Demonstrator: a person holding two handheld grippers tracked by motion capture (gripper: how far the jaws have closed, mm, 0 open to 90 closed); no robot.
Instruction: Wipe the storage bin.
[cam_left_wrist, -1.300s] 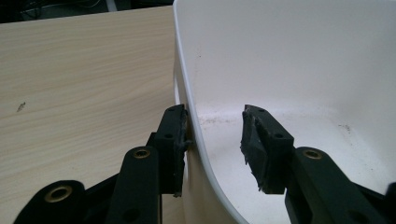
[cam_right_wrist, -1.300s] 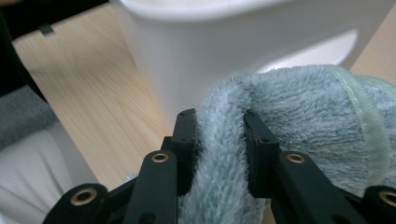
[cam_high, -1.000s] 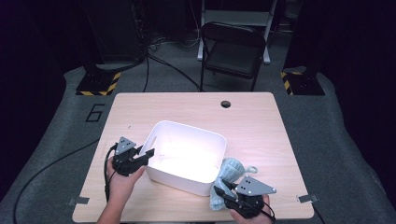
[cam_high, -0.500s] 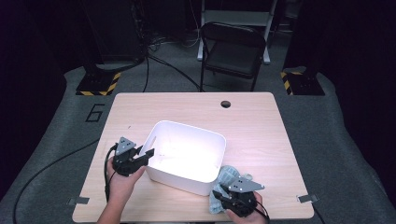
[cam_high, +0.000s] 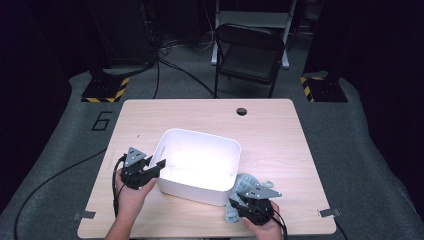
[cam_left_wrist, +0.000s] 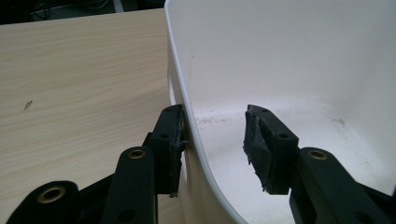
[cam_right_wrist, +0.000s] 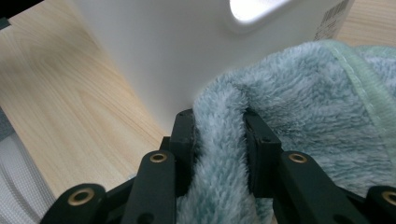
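I want the tub (cam_high: 199, 165) steady while the towel (cam_high: 243, 183) goes up and over its wall, so I lift high enough to clear the rim. At the tub's left wall, my left gripper (cam_high: 151, 168) straddles the rim, its jaws just widening; the outer pad touches the wall, the inner stands clear. At the tub's near right corner, my right gripper (cam_right_wrist: 219, 122) is clenched on the towel.
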